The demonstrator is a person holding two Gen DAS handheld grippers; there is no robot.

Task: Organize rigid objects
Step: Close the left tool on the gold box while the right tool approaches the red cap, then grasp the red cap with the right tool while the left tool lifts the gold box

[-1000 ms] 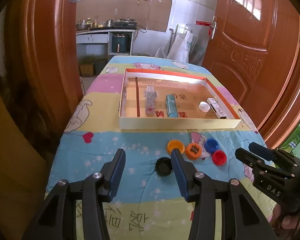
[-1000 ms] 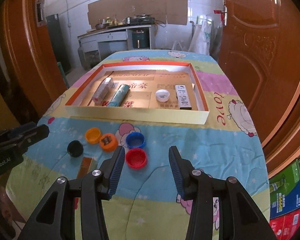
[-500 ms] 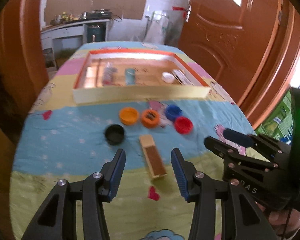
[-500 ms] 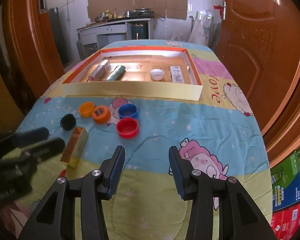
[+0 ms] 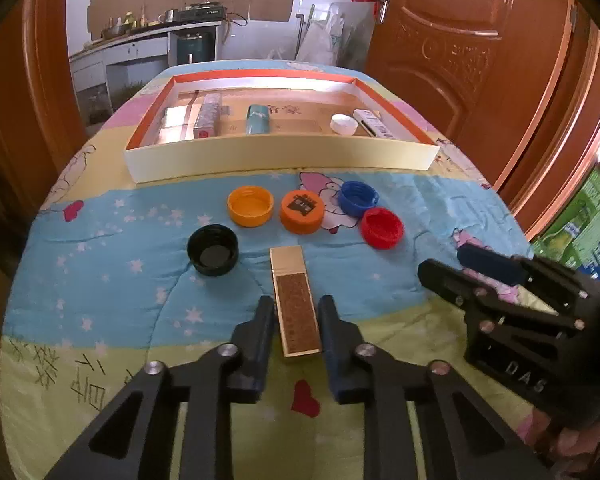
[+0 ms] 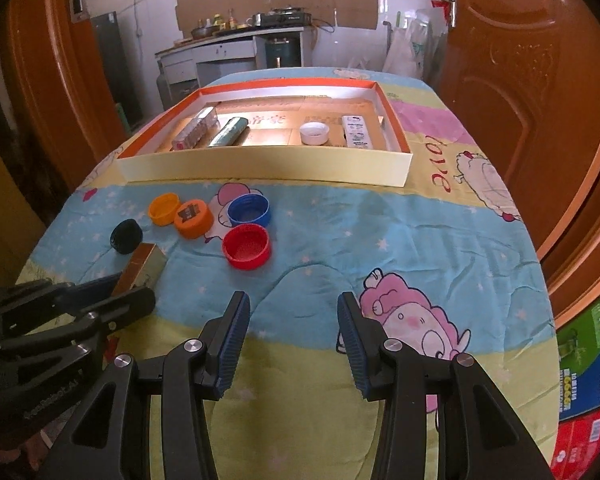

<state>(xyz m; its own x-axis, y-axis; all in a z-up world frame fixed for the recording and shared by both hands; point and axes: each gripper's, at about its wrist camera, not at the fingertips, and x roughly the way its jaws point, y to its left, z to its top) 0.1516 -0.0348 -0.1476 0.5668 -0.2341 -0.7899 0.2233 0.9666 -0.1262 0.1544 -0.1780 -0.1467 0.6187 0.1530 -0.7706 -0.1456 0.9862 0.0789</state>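
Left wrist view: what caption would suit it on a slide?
Left claw shut on a gold box, with five bottle caps and a tray beyond.

5 caps [image 5: 302,213] lie before the tray [image 5: 280,156]; flat box [image 5: 296,300] nearer, between left gripper [image 5: 296,312] fingers.

Left tongs [image 5: 296,320] tilted downward, jaws just closed, pads pressing both long sides of the gold box [image 5: 294,300]. Right tongs [image 6: 292,336] also pointing downward, jaws half apart with nothing between, hovering to the right of the left tongs.
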